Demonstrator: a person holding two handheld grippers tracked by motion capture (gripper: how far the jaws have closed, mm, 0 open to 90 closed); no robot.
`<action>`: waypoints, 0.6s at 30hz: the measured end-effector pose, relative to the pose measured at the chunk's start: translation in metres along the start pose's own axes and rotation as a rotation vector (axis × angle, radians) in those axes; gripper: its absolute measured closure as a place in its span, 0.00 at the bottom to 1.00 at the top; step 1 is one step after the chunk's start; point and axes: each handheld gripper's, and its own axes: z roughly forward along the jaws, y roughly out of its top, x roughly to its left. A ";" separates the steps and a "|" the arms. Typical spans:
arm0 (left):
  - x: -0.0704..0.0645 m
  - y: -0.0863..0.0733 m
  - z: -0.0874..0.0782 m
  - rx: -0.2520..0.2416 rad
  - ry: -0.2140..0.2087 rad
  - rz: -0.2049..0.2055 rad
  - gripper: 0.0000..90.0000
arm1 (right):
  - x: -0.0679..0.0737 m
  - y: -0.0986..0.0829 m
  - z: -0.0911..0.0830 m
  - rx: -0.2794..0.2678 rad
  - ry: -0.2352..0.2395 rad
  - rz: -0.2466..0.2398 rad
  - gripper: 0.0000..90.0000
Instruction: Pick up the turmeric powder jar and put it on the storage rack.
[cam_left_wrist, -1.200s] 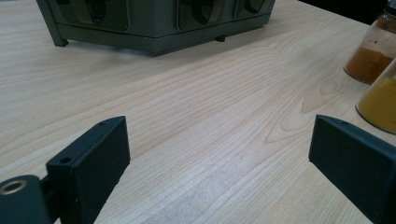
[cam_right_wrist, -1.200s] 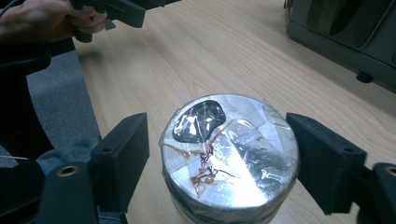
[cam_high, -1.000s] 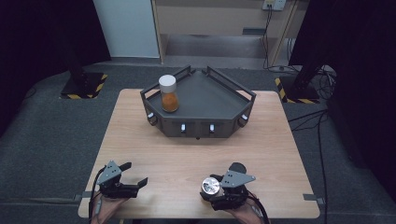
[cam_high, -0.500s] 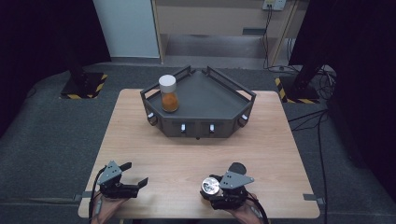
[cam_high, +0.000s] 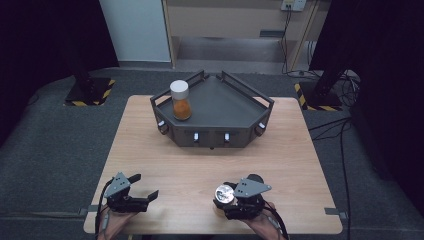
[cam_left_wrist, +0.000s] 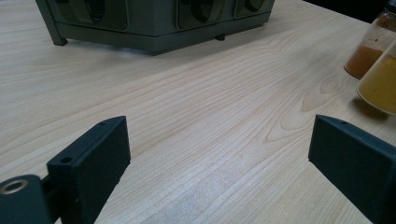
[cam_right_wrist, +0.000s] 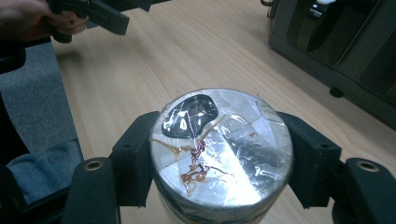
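At the table's near edge the right gripper (cam_high: 235, 197) is clamped on a foil-topped jar (cam_high: 224, 192), not yet carried to the dark tray (cam_high: 235, 125) at the far edge, where a white-capped jar (cam_high: 180, 100) already stands in its left corner. The left gripper (cam_high: 142, 192) hangs released over bare wood. Its own view adds two amber bottles (cam_left_wrist: 373, 65) beside it; the right gripper view shows the foil's stained seal (cam_right_wrist: 219, 140).

Matt pale wood table (cam_high: 300, 150); crinkled shiny foil jar top (cam_right_wrist: 219, 140).

Wooden table (cam_high: 300, 160) bears a dark tray (cam_high: 220, 135) and spice jars (cam_left_wrist: 378, 70)
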 end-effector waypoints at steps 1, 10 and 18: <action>0.000 0.000 0.000 0.000 0.000 0.000 0.05 | -0.001 0.003 0.000 -0.001 0.000 0.000 0.38; 0.000 0.000 0.000 0.000 0.001 0.000 0.05 | -0.012 0.026 -0.003 -0.017 0.009 0.018 0.38; 0.000 0.000 0.000 0.002 0.001 0.001 0.05 | -0.022 0.048 -0.006 -0.010 -0.005 0.040 0.38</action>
